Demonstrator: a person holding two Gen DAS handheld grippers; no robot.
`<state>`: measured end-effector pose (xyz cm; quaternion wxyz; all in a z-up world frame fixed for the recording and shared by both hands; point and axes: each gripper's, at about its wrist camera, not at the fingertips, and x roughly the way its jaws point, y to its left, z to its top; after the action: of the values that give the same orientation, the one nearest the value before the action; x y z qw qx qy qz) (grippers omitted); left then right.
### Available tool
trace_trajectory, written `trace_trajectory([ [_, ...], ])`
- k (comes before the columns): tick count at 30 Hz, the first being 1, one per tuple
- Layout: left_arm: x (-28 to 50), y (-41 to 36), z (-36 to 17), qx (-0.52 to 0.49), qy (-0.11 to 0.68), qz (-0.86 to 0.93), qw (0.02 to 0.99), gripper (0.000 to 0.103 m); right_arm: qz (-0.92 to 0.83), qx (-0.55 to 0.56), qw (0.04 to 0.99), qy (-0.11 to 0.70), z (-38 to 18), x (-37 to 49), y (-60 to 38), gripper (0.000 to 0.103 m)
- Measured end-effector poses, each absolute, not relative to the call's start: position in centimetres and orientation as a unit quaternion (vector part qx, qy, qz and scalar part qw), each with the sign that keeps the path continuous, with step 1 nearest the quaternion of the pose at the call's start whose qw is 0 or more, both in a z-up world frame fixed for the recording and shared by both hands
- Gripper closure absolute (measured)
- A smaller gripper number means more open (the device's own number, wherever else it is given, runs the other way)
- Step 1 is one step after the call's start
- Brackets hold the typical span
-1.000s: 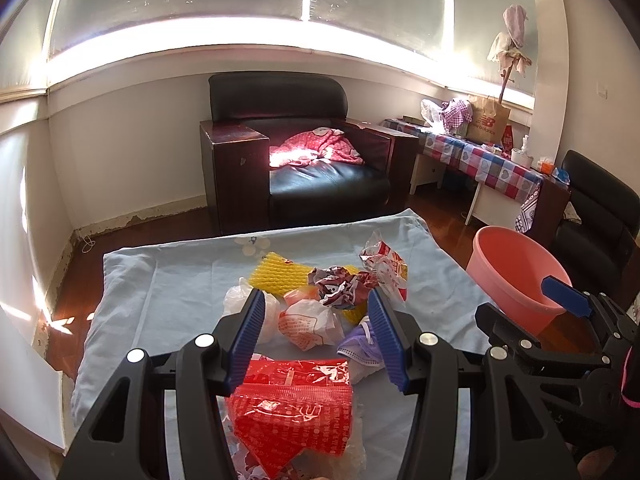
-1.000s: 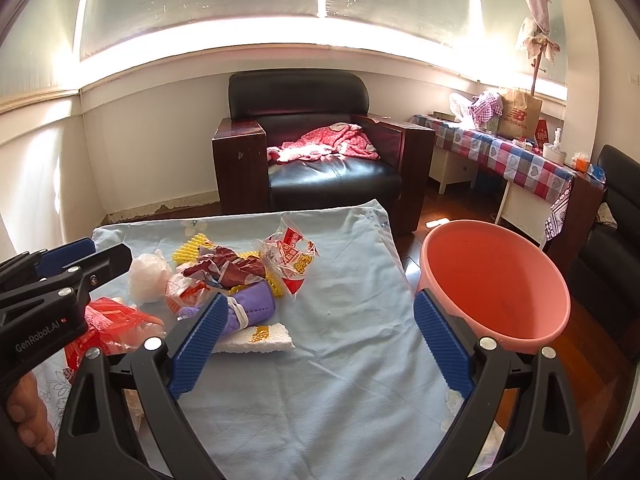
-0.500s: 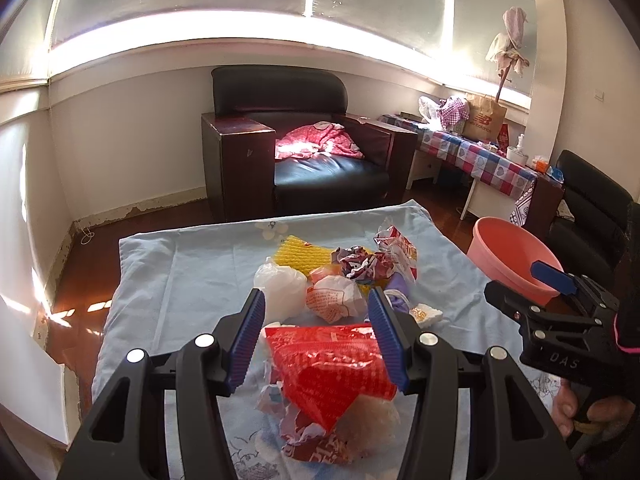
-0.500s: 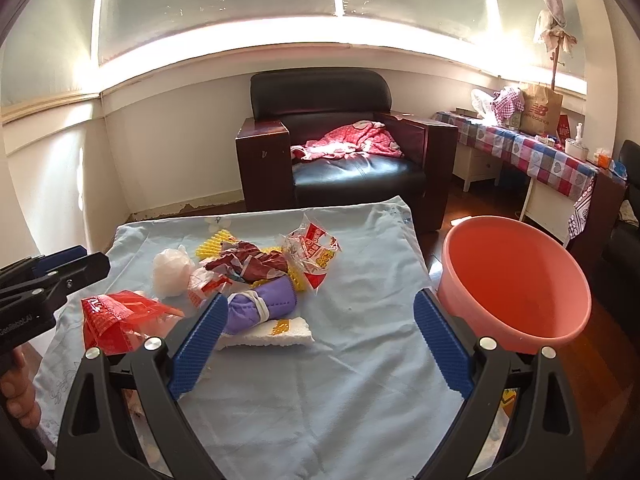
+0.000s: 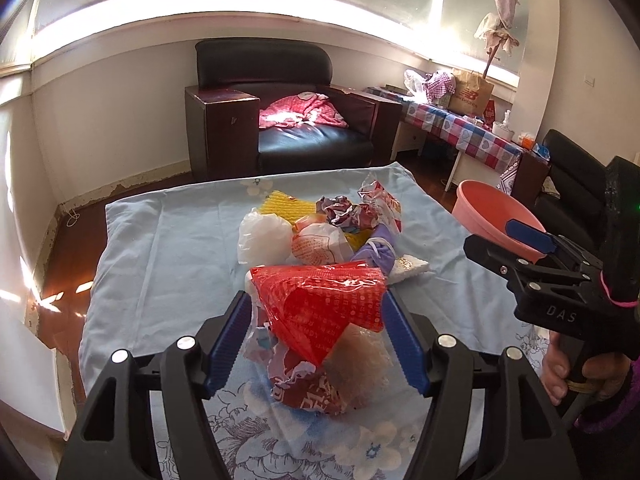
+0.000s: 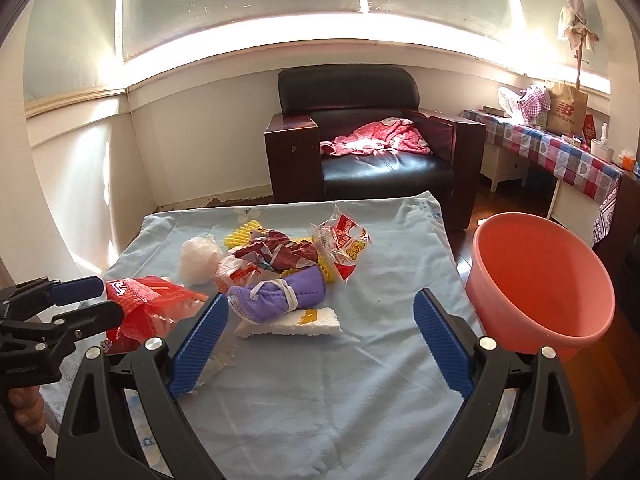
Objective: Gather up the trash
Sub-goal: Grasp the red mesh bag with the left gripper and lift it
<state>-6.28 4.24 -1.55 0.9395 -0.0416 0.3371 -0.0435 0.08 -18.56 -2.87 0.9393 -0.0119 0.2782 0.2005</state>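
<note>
A red printed wrapper (image 5: 320,308) sits between the pads of my left gripper (image 5: 316,304), on top of crumpled clear and red packaging on the blue cloth (image 5: 168,264). The left jaws are opening and stand wide, no longer pinching it. Beyond it lies a pile: white bag (image 5: 264,240), yellow foam net (image 5: 284,204), purple mask (image 6: 276,296), white tissue (image 6: 296,320) and snack bag (image 6: 348,240). My right gripper (image 6: 320,300) hovers open over bare cloth just in front of the mask, holding nothing. The left gripper (image 6: 106,300) shows at the left edge of the right wrist view.
A pink basin (image 6: 540,280) stands off the table's right edge, beside the right gripper (image 5: 492,236). A black armchair (image 6: 360,160) with a pink cloth is behind the table. A side table with a checked cloth (image 6: 560,152) runs along the right wall.
The left gripper has drawn back toward the near edge with the red wrapper, and its jaws have spread wider around it. The right gripper's view has swung slightly, jaws unchanged.
</note>
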Motion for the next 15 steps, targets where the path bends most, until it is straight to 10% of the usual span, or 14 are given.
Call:
trace_trajectory([
  [15,-4.9,4.1,-2.1,-0.054,0.346,-0.039,0.936,0.048,0.222,0.000,0.929,0.296,-3.8,0.5,-18.7,0.009],
])
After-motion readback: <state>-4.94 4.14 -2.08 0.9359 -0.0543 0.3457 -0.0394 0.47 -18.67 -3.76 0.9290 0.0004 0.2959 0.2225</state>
